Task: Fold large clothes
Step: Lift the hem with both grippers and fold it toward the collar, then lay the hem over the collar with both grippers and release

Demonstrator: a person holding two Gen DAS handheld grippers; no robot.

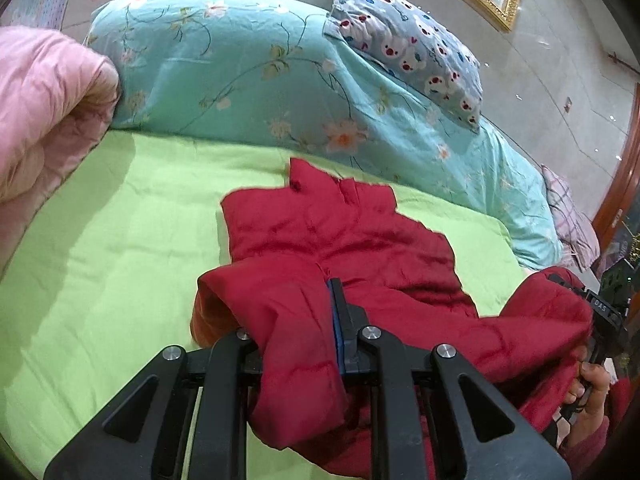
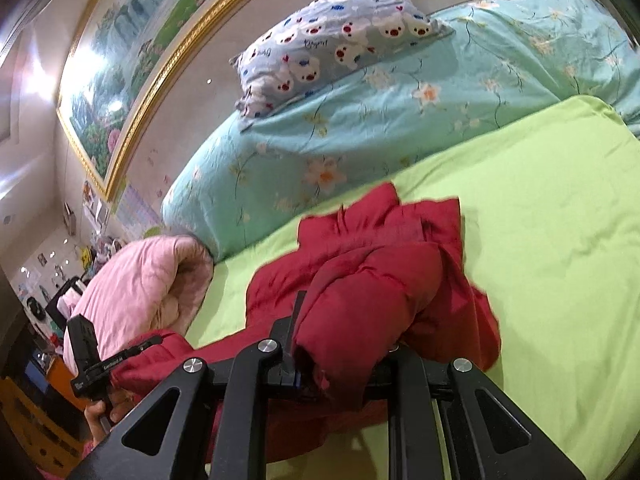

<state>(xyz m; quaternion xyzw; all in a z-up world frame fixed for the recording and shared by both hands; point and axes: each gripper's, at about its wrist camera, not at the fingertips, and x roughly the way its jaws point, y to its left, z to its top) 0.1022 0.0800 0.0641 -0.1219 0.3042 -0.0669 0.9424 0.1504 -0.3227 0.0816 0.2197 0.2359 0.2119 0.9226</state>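
Both tools were clamped on the red padded jacket [image 1: 360, 240]: the left tool [image 1: 316, 292] and right tool [image 2: 320, 312] each pinched a lifted fold above the green bed sheet [image 1: 120, 220]

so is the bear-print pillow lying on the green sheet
No, the bear-print pillow rests on top of the teal floral quilt, behind the green sheet.

place: home bedroom | evidence: bed sheet [image 1: 100, 240], pillow [image 1: 416, 52], floral quilt [image 2: 360, 120], framed painting [image 2: 132, 52]

Two close wrist views, shared red jacket [image 1: 340, 240]
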